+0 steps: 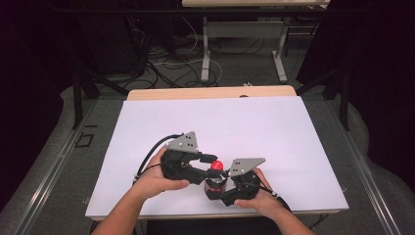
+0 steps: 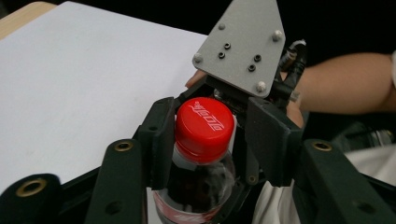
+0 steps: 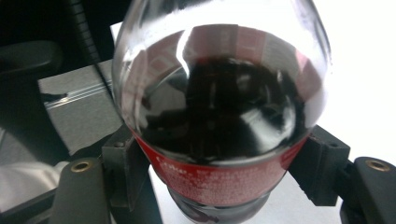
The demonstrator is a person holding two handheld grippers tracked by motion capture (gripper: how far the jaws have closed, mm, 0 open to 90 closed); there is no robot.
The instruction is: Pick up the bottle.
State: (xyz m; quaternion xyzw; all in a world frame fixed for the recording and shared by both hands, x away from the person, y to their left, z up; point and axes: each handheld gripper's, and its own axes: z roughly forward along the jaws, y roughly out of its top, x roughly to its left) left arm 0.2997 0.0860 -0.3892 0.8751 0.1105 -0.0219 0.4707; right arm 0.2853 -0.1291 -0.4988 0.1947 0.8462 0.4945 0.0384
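A small cola bottle [image 1: 214, 184] with a red cap [image 1: 217, 165] stands near the front of the white table top [image 1: 220, 122]. My right gripper [image 1: 219, 190] is shut on the bottle's body; in the right gripper view its two pads [image 3: 122, 161] press on the red label of the bottle [image 3: 219, 107]. My left gripper [image 1: 210, 166] comes in from the left at cap height. In the left gripper view its jaws stand on either side of the red cap [image 2: 204, 122]. The left pad [image 2: 161, 135] lies close against the cap and the right pad stands a little off it.
The person's forearms enter from the bottom edge, hands on both grippers. The white sheet stretches far ahead and to both sides, with a wooden rim [image 1: 210, 93] at the back. Beyond it are floor cables [image 1: 166, 63] and the metal legs of another table [image 1: 205, 54].
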